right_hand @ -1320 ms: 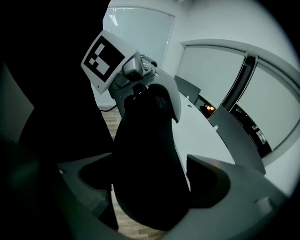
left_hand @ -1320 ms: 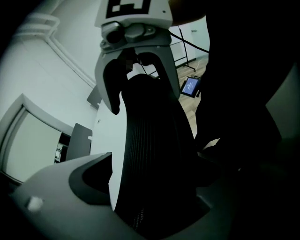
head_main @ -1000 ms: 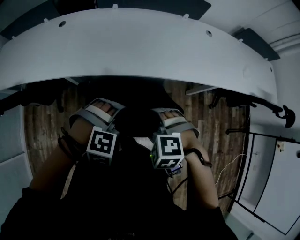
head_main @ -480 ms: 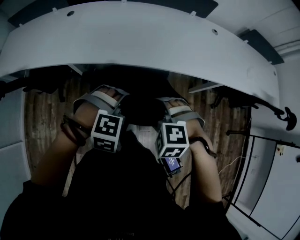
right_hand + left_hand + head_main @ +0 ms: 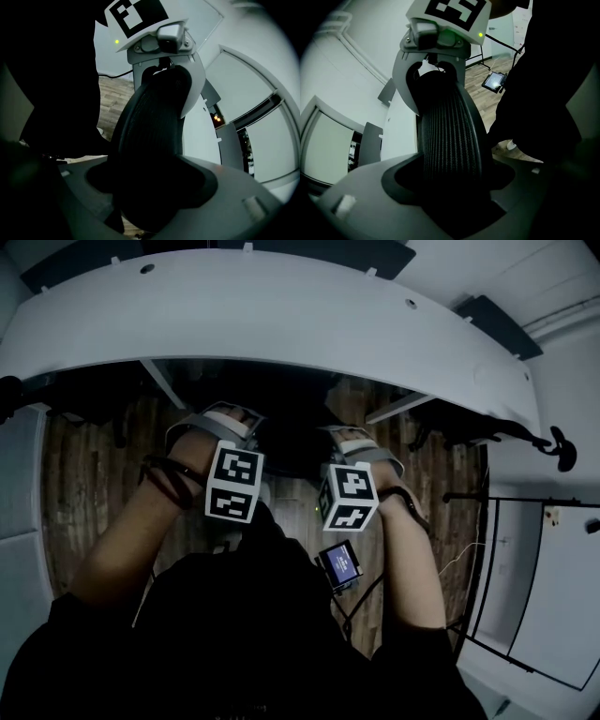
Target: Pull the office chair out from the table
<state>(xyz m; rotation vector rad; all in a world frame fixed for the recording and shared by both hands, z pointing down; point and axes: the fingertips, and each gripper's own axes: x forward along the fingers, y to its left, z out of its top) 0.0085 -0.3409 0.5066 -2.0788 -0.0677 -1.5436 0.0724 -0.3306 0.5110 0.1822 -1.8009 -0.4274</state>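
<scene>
The office chair's black mesh backrest stands just below the curved white table, the seat hidden in the dark under it. My left gripper is shut on the backrest's top edge at its left end. At the right end my right gripper grips the same edge. In the left gripper view the mesh backrest fills the gap between the jaws, and the right gripper clamps its far end. The right gripper view mirrors this: backrest between the jaws, left gripper beyond.
Wooden floor lies on both sides of the chair. Other dark chair parts sit under the table at right and far left. A white-panelled frame stands at right. A small lit screen on a cable hangs by my right arm.
Both grippers, still on the backrest, have shifted up in the head view together with the chair back. The table's legs and the small screen now show.
</scene>
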